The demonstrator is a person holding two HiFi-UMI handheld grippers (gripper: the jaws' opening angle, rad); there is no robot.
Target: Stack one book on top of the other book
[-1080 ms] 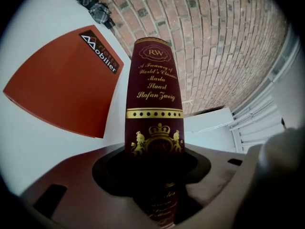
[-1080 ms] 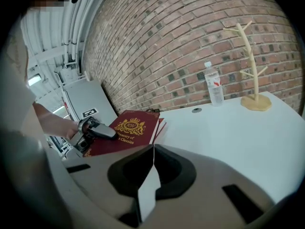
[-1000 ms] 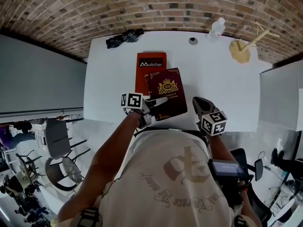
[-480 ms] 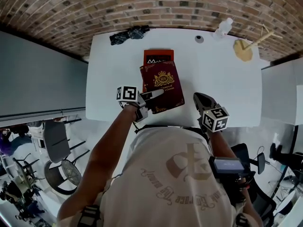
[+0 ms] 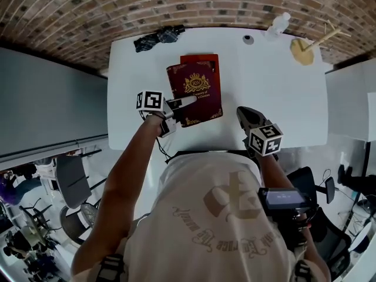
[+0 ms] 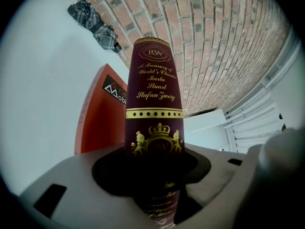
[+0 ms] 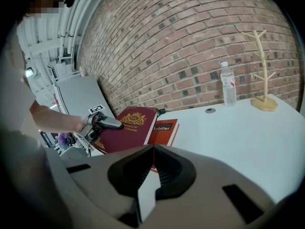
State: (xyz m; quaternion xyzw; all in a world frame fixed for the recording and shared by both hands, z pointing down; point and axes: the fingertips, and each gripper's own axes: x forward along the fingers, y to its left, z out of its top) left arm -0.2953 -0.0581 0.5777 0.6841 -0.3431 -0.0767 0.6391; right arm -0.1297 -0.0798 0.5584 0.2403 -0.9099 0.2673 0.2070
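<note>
A maroon book with gold print (image 5: pixel 195 90) hangs tilted over an orange book (image 5: pixel 207 59), which lies flat on the white table (image 5: pixel 276 98). It covers most of the orange book. My left gripper (image 5: pixel 185 101) is shut on the maroon book's near edge. In the left gripper view the maroon book (image 6: pixel 153 89) runs out from between the jaws, with the orange book (image 6: pixel 97 113) below and to the left. My right gripper (image 5: pixel 242 113) hovers at the table's front edge, right of both books. Its jaws (image 7: pixel 152 168) are shut with nothing in them.
A dark crumpled cloth (image 5: pixel 157 38) lies at the table's far left. A small round object (image 5: pixel 248 39), a water bottle (image 5: pixel 278 23) and a wooden branch stand (image 5: pixel 302 49) sit at the far right by the brick wall. A chair (image 5: pixel 70 175) stands left of the person.
My left gripper has carried the maroon book away from me, so it now covers more of the orange book. My right gripper has stayed near the front edge.
</note>
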